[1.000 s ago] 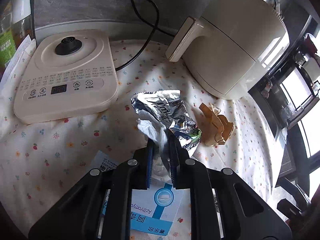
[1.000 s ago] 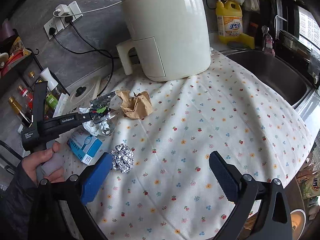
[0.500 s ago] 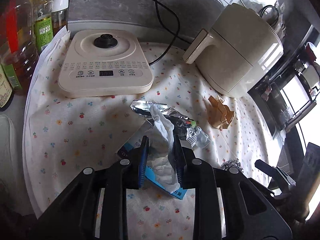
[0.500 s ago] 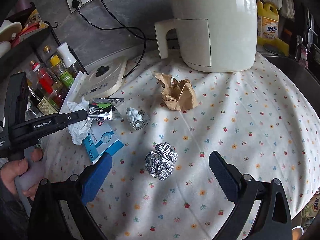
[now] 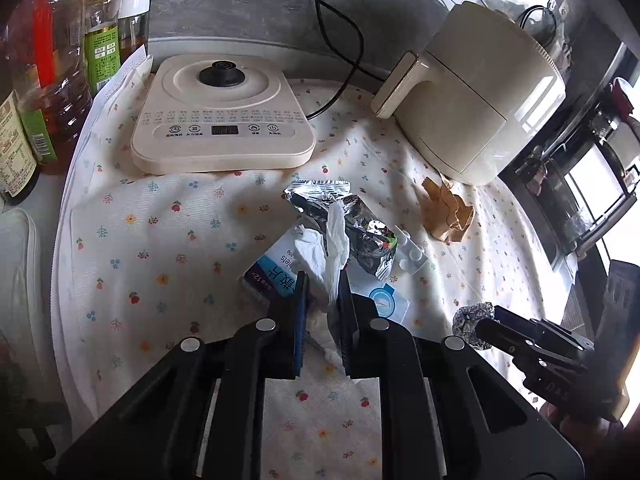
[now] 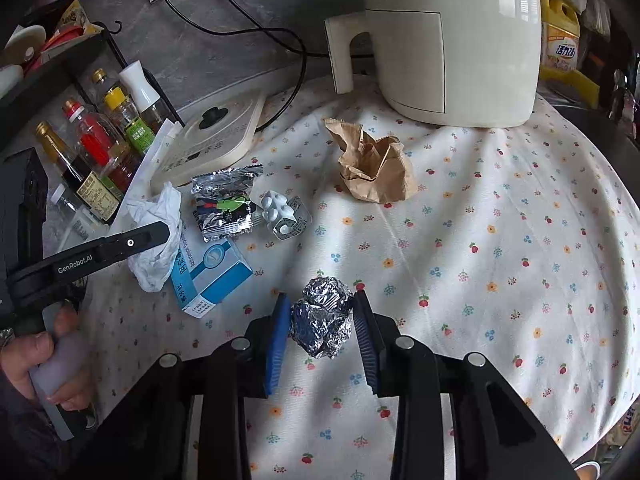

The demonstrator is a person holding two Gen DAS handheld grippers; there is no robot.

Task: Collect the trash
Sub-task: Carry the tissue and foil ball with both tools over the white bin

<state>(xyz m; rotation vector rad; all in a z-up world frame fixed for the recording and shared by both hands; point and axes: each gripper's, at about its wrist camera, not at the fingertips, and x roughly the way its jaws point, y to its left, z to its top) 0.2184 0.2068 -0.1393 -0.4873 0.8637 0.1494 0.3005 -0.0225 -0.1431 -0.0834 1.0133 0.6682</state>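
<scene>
Though hidden leftward, detergent bottle [image 6: 562, 46] beside air fryer [image 6: 456, 40].

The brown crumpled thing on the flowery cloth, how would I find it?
Start at the big cream air fryer at the back of the flowered tablecloth. Just in front of its handle sits the crumpled brown paper bag. It is the only dull brown piece; the litter nearby is shiny silver, white or blue.

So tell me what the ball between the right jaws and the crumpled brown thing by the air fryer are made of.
Ball: likely aluminium foil, silvery and shiny, with sharp mirror-like creases.
Brown thing: looks like kraft paper, matte, with soft folds and a serrated edge, probably a bag.
</scene>
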